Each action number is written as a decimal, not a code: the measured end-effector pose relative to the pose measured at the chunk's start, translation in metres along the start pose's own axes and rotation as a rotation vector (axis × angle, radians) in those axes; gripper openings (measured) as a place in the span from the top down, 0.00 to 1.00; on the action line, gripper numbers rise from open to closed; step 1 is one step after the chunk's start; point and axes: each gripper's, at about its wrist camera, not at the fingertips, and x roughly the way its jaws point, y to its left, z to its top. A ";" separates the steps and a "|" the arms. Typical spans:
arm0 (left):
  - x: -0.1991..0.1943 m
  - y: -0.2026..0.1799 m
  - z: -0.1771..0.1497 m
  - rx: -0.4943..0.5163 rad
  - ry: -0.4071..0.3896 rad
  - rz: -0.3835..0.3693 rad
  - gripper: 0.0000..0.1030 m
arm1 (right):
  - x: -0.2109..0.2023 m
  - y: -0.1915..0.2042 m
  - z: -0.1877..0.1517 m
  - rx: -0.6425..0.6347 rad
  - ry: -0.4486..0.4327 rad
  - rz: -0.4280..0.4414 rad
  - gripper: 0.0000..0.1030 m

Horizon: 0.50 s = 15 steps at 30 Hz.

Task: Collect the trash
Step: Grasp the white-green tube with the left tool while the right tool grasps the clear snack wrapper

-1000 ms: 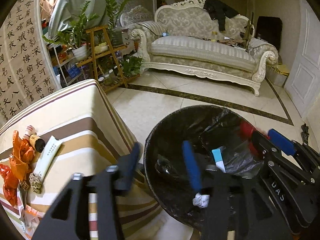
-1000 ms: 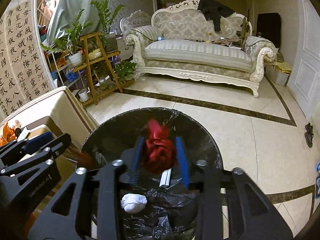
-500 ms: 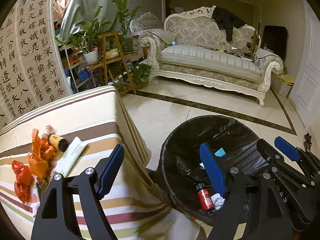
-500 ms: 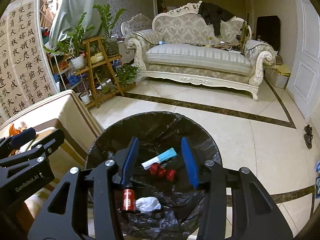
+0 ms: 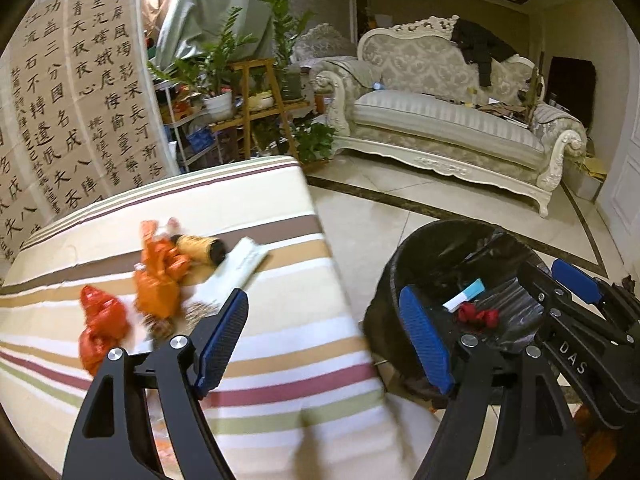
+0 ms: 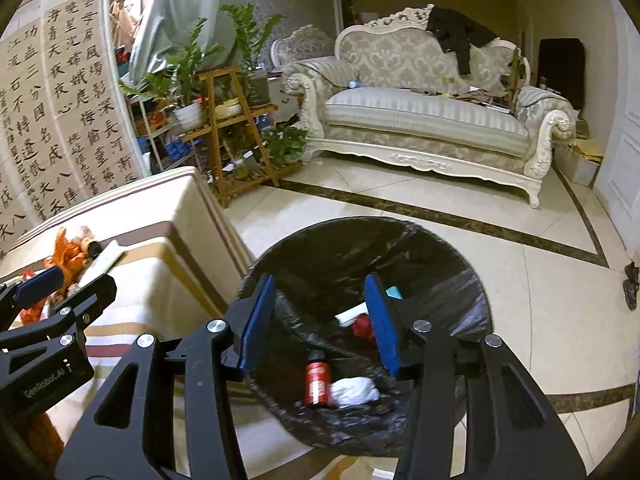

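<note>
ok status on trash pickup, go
Left gripper open, empty; right gripper empty above bin. Orange wrappers, white packet on striped table. Path unobstructed.

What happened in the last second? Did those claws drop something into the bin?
Yes. The right gripper let go of the red crumpled wrapper, now lying in the trash bin. The left gripper opened, dropping its blue-and-white pack, and swung toward the striped table. Table litter stayed.
</note>
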 end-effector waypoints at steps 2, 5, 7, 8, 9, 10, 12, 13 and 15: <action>-0.005 0.008 -0.003 -0.010 -0.002 0.007 0.27 | -0.002 0.009 -0.002 -0.012 0.002 0.013 0.55; -0.014 0.024 -0.008 -0.025 -0.004 0.024 0.26 | -0.008 0.025 -0.005 -0.032 0.002 0.041 0.49; -0.020 0.037 -0.013 -0.042 -0.002 0.039 0.26 | -0.012 0.036 -0.007 -0.049 0.002 0.059 0.48; -0.023 0.043 -0.016 -0.050 0.000 0.046 0.26 | -0.013 0.042 -0.008 -0.059 0.003 0.069 0.48; -0.025 0.049 -0.018 -0.058 0.001 0.053 0.26 | -0.015 0.048 -0.009 -0.070 0.004 0.078 0.48; -0.028 0.057 -0.021 -0.070 0.001 0.065 0.26 | -0.016 0.054 -0.010 -0.080 0.005 0.087 0.48; -0.033 0.069 -0.027 -0.087 0.005 0.082 0.26 | -0.017 0.065 -0.011 -0.099 0.009 0.105 0.48; -0.035 0.077 -0.032 -0.099 0.009 0.094 0.26 | -0.018 0.069 -0.012 -0.104 0.010 0.111 0.48; -0.038 0.088 -0.038 -0.115 0.018 0.111 0.26 | -0.019 0.081 -0.014 -0.120 0.016 0.133 0.48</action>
